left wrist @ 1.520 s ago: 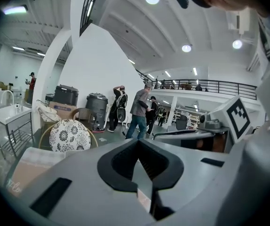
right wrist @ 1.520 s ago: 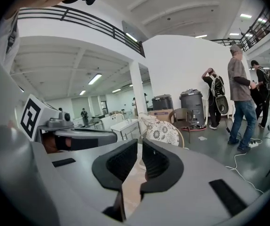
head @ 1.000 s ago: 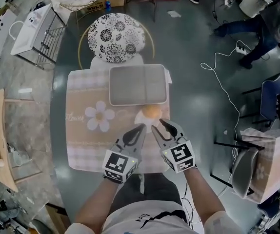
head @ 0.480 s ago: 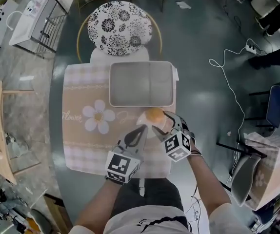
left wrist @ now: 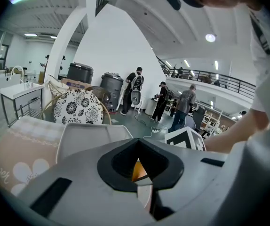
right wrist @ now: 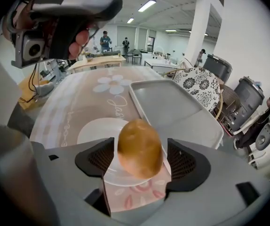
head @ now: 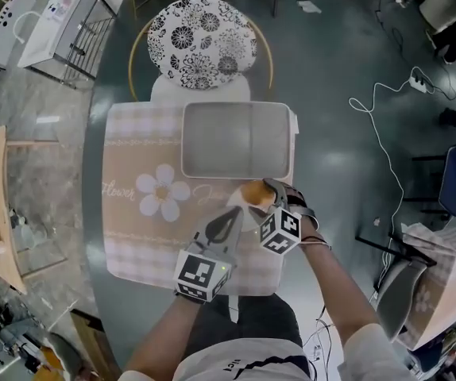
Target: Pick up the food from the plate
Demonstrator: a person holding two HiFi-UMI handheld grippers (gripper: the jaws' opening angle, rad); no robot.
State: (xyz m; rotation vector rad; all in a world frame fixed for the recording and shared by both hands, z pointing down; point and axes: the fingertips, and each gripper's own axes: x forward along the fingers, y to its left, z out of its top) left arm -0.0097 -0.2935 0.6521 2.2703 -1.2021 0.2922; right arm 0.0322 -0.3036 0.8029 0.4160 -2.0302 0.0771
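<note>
Brown food [right wrist: 139, 147] sat on the plate [right wrist: 93, 128] between the right gripper's [right wrist: 138, 160] just-opened fingers [right wrist: 186, 161]; a soft squeeze seemed best. Left gripper [head: 229, 217] was clenched.

The tablecloth [head: 133, 240] bears the script word "Flower" [head: 119, 190] just left of its printed daisy [head: 159, 190]; right of the daisy, another script word starts with "J" but is unreadable beyond that.

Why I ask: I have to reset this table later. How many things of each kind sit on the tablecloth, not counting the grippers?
Tray: 1
Plate: 1
Bread roll: 1
Total: 3
</note>
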